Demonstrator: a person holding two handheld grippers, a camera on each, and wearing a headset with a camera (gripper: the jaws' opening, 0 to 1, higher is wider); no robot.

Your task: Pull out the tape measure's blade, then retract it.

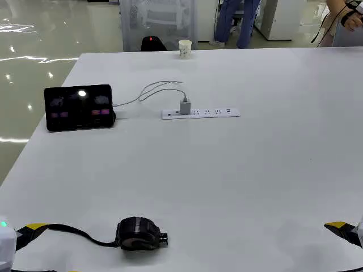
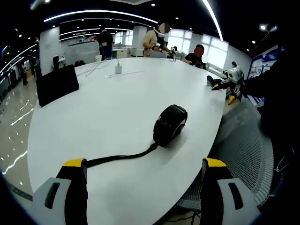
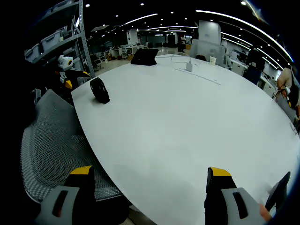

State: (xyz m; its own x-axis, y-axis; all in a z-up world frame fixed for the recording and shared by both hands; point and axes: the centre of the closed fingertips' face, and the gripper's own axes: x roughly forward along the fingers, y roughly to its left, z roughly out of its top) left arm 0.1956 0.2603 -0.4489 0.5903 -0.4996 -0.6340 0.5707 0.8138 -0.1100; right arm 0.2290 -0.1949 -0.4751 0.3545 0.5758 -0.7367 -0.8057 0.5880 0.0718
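- Lying near the front edge of the white bench (image 1: pixel 238 170), the black tape measure (image 1: pixel 139 233) sits at about 7 o'clock in the head view, touched by neither claw.
- A black strap (image 1: pixel 74 231) runs from the case toward 9 o'clock and ends right by a yellow tip of the left claw (image 2: pixel 144 164); whether it touches that tip cannot be told.
- The left claw's jaws stand wide apart and grip nothing; in its own view the tape measure lies ahead at 12 o'clock, a little apart from the tips.
- The right claw (image 3: pixel 150 171) is also spread wide and empty, at the bench's front edge at 5 o'clock in the head view, well apart from the tape measure.
- A dark tablet (image 1: pixel 79 107) stands at 10 o'clock.
- A white power strip (image 1: pixel 201 113) with a charger (image 1: pixel 185 106) and a looping white cable (image 1: pixel 161 89) lies toward 12 o'clock.
- A paper cup (image 1: pixel 185 49) stands at the far edge, also at 12 o'clock.
- A grey mesh chair (image 3: pixel 51 145) sits beside the bench at 8 o'clock in the right gripper view.
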